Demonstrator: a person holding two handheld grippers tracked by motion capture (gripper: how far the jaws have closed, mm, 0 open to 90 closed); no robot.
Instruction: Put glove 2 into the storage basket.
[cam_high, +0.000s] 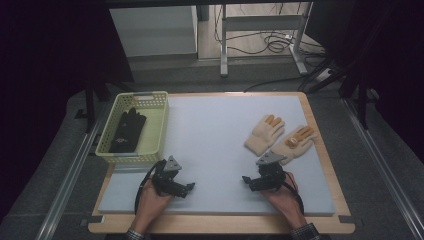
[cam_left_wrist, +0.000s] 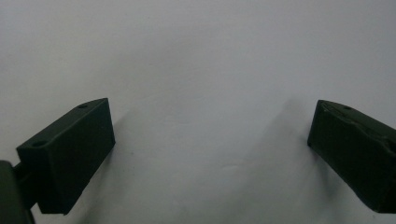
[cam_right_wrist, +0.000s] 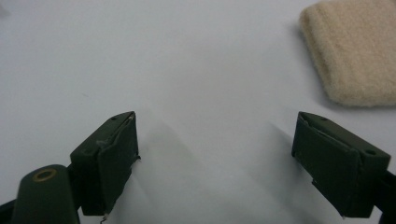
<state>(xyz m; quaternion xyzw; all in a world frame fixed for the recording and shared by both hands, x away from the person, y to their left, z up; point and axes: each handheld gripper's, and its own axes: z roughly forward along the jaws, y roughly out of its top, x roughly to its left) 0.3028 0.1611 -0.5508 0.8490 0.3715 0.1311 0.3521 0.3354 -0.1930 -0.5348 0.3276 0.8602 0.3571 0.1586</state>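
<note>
Two cream knit gloves lie on the grey mat at the right: one glove (cam_high: 264, 134) to the left, the other glove (cam_high: 295, 143) with orange fingertips beside it. A cuff of a cream glove (cam_right_wrist: 352, 56) shows at the upper right of the right gripper view. A black glove (cam_high: 128, 131) lies inside the pale yellow basket (cam_high: 159, 131) at the left. My left gripper (cam_high: 191, 187) rests low on the mat, open and holding nothing (cam_left_wrist: 210, 140). My right gripper (cam_high: 245, 180) is open too, just below the cream gloves, its jaws wide apart over bare mat (cam_right_wrist: 215, 144).
The grey mat (cam_high: 215, 135) lies on a wooden board (cam_high: 320, 135). A person's hands hold both grippers near the front edge. Beyond the table stand a white cabinet (cam_high: 152, 30) and a metal frame (cam_high: 225, 45) with cables on the floor.
</note>
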